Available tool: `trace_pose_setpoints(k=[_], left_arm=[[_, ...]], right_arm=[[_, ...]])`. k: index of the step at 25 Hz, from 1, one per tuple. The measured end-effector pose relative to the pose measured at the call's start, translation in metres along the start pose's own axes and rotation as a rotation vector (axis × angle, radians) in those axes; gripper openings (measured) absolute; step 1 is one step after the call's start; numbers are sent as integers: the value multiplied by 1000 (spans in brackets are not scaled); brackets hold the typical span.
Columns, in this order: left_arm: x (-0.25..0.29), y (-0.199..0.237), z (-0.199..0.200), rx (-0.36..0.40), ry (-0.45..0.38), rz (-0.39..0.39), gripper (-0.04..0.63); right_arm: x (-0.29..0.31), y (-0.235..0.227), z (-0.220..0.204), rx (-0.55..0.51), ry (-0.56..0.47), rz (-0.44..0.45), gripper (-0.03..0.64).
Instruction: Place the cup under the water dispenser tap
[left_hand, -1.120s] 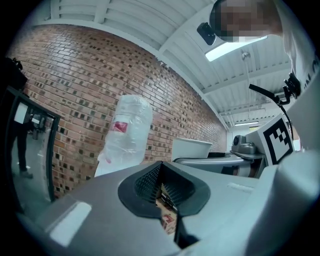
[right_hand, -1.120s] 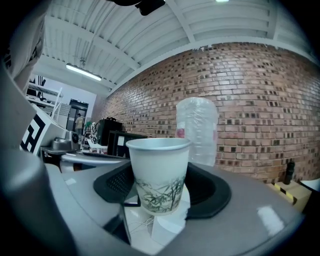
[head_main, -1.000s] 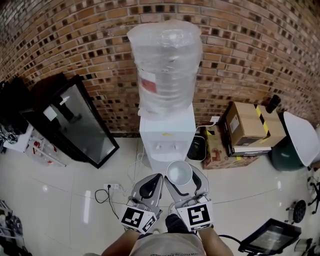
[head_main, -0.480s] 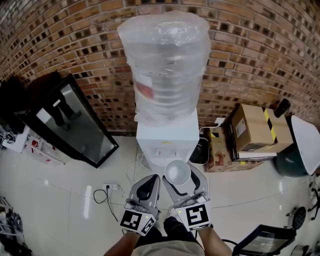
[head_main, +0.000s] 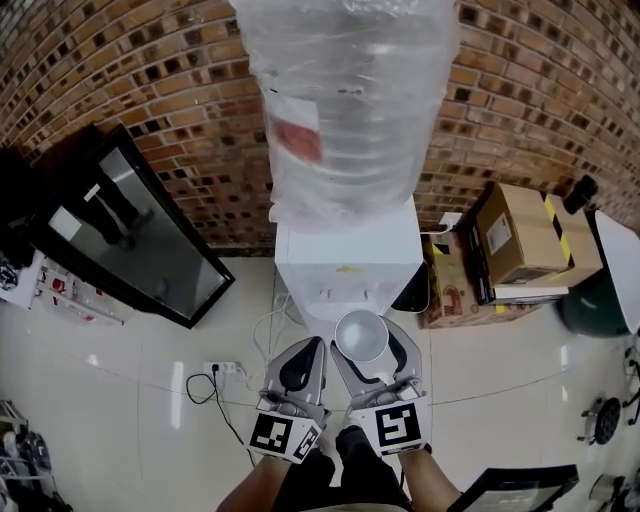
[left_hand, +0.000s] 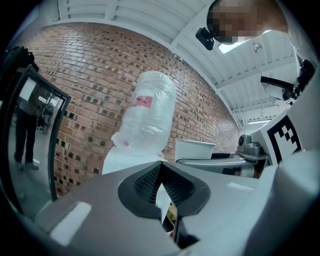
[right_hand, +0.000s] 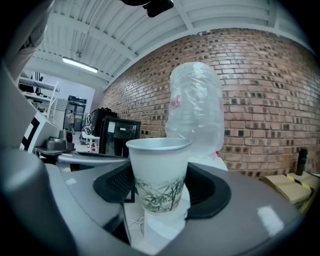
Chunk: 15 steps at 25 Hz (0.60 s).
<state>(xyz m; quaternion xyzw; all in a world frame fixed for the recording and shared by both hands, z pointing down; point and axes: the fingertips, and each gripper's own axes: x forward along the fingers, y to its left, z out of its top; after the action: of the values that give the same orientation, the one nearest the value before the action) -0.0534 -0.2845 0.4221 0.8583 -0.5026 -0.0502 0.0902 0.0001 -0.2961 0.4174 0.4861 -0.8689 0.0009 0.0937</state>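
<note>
The right claw (head_main: 367, 338) pinches an upright paper cup (right_hand: 159, 172) with the water dispenser (head_main: 345, 262) at its twelve o'clock; the left claw (head_main: 313, 345), at nine o'clock, is pressed together.

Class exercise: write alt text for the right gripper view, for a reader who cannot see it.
The right gripper holds a white paper cup, printed with green bamboo, upright between its jaws. Behind it stands a plastic-wrapped water bottle against a brick wall.

The left hand-held gripper (head_main: 308, 350) and the right hand-held gripper (head_main: 369, 346) with the cup (head_main: 361, 334) are now closer to the water dispenser (head_main: 346, 268) — its bottle (head_main: 345, 110) looms larger
</note>
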Motion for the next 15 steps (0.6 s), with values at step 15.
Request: trace_pose_setpoints(k=[15], left_arm=[[9, 47, -110, -19, 12, -3, -14]], right_arm=[[61, 16, -140, 10, 21, -2, 319]])
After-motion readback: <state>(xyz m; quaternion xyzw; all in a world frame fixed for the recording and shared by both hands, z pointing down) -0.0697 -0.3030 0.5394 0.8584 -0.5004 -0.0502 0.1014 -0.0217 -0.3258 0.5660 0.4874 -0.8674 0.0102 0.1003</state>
